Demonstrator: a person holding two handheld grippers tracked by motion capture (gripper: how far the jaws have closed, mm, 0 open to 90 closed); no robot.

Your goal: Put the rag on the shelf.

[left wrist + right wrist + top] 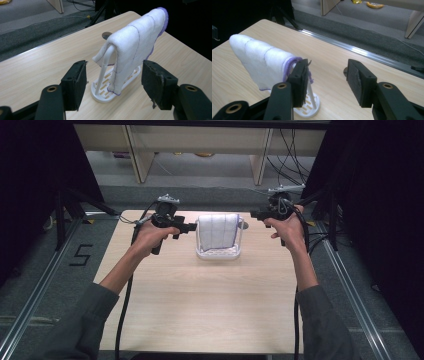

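A white towel (218, 231) with purple edging hangs folded over a white wire rack (217, 254) on a slotted base, at the far middle of the table. My left gripper (192, 226) is level at the towel's left end and my right gripper (252, 213) at its right end. In the left gripper view the jaws (113, 80) stand open, with the towel (136, 45) and the rack's post (105, 67) just beyond the gap, untouched. My right gripper (327, 80) is open too; the towel (262, 60) ends beside its left jaw, with nothing between the pads.
The light wooden table (200, 310) has a round cable hole (107, 35) behind the rack. Black tripod legs stand at both far corners, and shelf legs (140, 155) and cables lie on the floor beyond. A tape "5" (80, 255) marks the floor at left.
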